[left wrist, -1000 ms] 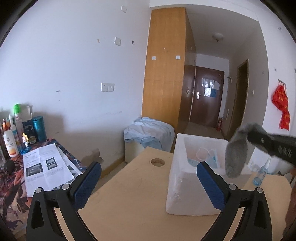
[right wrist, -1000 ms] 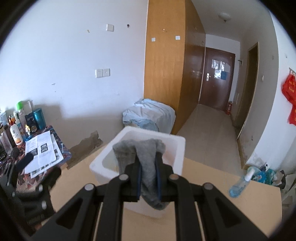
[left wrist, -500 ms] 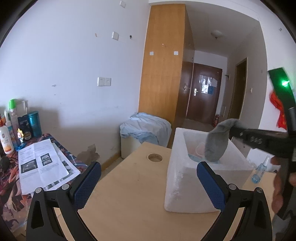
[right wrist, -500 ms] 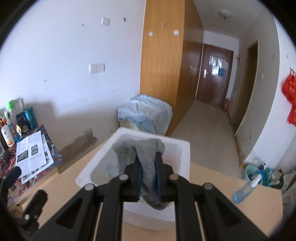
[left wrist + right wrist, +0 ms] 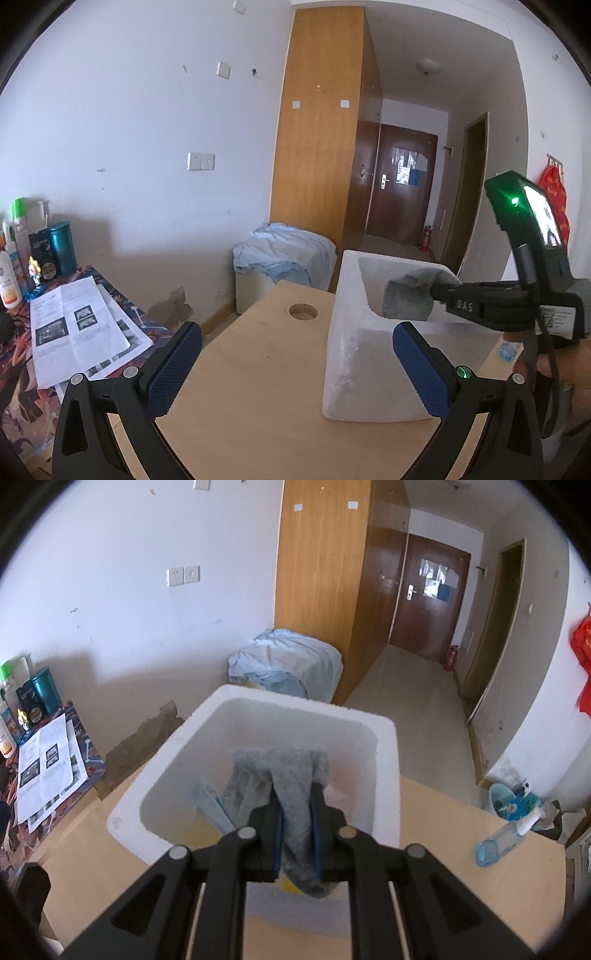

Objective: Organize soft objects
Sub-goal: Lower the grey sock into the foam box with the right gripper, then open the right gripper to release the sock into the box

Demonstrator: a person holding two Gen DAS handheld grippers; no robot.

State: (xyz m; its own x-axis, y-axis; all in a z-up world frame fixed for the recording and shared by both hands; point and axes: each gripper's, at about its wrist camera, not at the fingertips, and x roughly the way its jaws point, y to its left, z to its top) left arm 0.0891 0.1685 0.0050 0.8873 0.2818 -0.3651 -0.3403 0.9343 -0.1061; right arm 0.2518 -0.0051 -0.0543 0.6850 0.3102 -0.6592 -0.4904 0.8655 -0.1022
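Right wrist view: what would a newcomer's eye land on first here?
The grey sock pinched between the right gripper's fingers, hanging over the open white foam box on the wooden table. Next, the left gripper, wide open and holding nothing, in front of the box.

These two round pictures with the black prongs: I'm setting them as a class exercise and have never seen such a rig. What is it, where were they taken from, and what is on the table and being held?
No robot here: a person holds a two-finger gripper in each hand, each carrying a wide-angle camera that looks along its fingers.

In the left-hand camera's picture, the left gripper is open and empty over the wooden table. The right gripper reaches in from the side.

In the right-hand camera's picture, the right gripper is shut on a grey sock, above the open white foam box.

The table also holds a clear spray bottle. Something blue lies inside the box; what it is, I cannot tell.
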